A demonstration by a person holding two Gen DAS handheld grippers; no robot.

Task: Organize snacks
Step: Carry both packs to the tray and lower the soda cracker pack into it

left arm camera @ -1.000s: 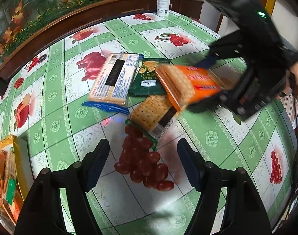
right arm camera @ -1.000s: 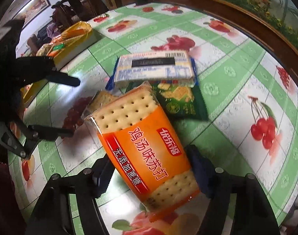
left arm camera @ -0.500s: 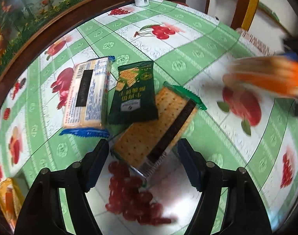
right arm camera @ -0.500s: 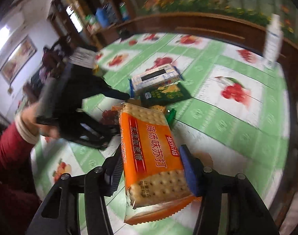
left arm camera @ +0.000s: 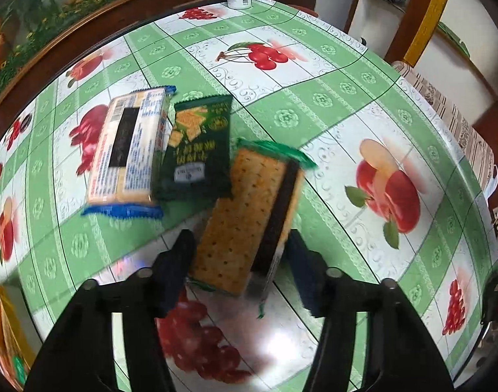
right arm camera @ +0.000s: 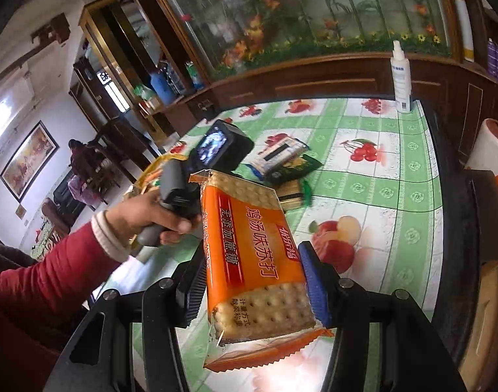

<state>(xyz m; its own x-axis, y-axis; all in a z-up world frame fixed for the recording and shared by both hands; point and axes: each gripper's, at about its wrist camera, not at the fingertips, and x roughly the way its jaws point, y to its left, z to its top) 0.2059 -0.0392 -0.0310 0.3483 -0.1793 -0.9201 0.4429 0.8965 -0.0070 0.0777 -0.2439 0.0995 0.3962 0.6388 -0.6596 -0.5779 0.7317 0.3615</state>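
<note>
While clamped: glossy orange cracker packet.

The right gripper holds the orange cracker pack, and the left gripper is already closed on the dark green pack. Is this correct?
Not quite. In the left wrist view the left gripper is open around the green-edged cracker pack, not the dark green pack. The right gripper does hold the orange cracker pack.
</note>
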